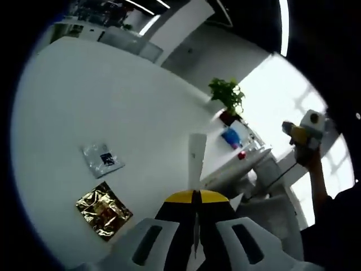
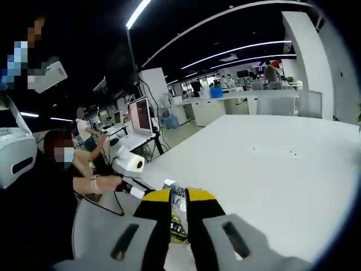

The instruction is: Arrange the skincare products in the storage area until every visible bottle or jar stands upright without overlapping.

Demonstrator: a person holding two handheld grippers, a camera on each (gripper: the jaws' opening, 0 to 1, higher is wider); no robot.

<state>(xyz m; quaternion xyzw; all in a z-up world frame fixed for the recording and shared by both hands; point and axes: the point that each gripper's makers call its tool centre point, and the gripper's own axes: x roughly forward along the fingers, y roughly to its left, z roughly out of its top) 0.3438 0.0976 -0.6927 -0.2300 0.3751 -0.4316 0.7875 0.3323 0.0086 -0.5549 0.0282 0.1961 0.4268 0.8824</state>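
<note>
White table [image 1: 113, 96], bright window [image 1: 271, 96] (potted plant [image 1: 228, 96] beside), ceiling strip-lights [image 2: 248, 48].

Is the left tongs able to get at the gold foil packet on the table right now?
Probably not yet. The gold foil packet lies unobstructed on the white table, but the left tongs look shut on a white tube that must go down first.

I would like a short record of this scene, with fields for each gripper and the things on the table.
left gripper: jaws closed on a white tube
right gripper: jaws closed on a printed sachet
table: white
on table: gold foil packet, clear packet
far end: potted plant, blue item
</note>
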